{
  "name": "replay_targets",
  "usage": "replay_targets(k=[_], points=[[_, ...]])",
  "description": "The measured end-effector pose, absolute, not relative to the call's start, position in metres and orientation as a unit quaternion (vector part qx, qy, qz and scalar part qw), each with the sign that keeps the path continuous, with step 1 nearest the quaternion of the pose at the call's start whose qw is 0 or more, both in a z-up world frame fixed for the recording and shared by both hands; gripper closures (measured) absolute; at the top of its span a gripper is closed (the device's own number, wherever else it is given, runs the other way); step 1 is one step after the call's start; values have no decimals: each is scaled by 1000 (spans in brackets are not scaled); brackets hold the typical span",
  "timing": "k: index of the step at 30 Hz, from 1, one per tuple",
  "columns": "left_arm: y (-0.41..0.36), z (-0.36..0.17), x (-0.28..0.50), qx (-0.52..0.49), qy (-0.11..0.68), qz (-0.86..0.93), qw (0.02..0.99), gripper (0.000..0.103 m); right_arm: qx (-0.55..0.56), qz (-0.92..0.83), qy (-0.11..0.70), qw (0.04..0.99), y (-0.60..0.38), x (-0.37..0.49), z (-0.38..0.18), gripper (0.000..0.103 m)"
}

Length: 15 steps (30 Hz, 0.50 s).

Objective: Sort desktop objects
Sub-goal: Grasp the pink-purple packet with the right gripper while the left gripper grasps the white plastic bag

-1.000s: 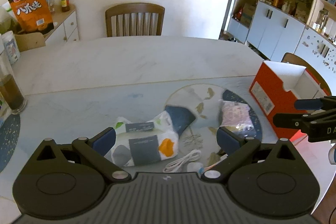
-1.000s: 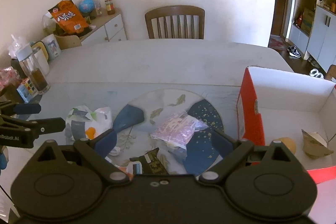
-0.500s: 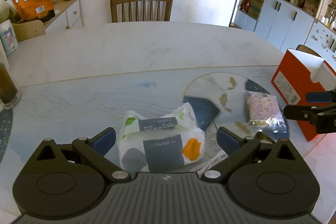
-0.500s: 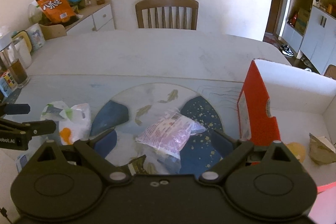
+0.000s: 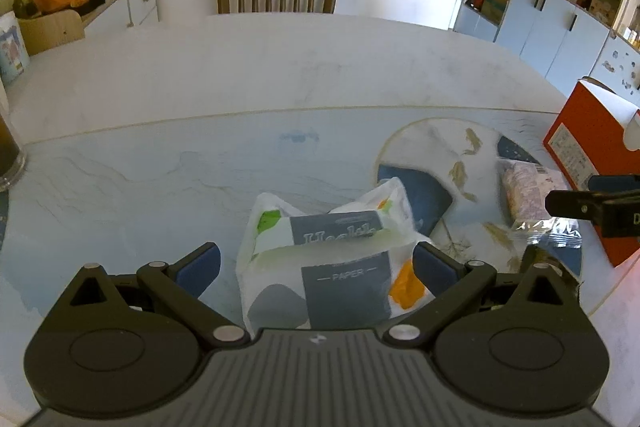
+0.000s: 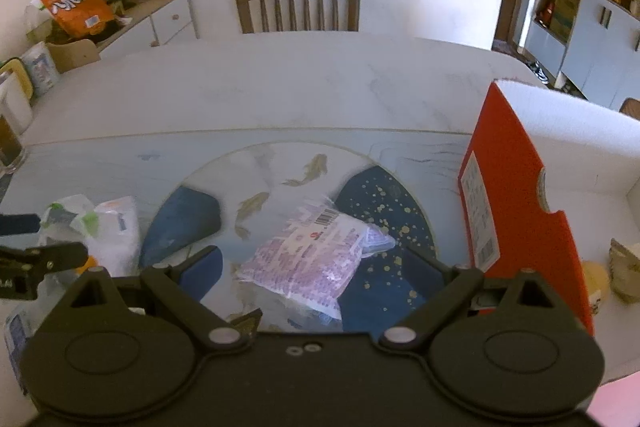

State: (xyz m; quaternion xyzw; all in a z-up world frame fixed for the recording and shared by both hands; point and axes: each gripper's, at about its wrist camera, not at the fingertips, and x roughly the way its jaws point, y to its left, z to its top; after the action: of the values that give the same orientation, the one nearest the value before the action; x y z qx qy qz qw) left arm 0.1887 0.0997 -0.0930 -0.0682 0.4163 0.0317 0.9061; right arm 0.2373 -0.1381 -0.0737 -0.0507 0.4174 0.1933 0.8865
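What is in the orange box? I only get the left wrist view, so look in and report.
Observer: The right wrist view looks into the orange box. A yellowish rounded item and a crumpled brown piece lie on its white floor. I cannot tell what either one is.
Operator: Now report the state of the right claw.
Observer: The right claw is open. The pink packet lies on the table between its fingers, and they are not closed on it.
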Motion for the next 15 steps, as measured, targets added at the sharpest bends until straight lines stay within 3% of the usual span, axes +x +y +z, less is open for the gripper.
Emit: replay_targets(k=[15], points=[[104,-108,203,-84,427,15,900,0,-21,170,452,875,-133,261,-102,7]])
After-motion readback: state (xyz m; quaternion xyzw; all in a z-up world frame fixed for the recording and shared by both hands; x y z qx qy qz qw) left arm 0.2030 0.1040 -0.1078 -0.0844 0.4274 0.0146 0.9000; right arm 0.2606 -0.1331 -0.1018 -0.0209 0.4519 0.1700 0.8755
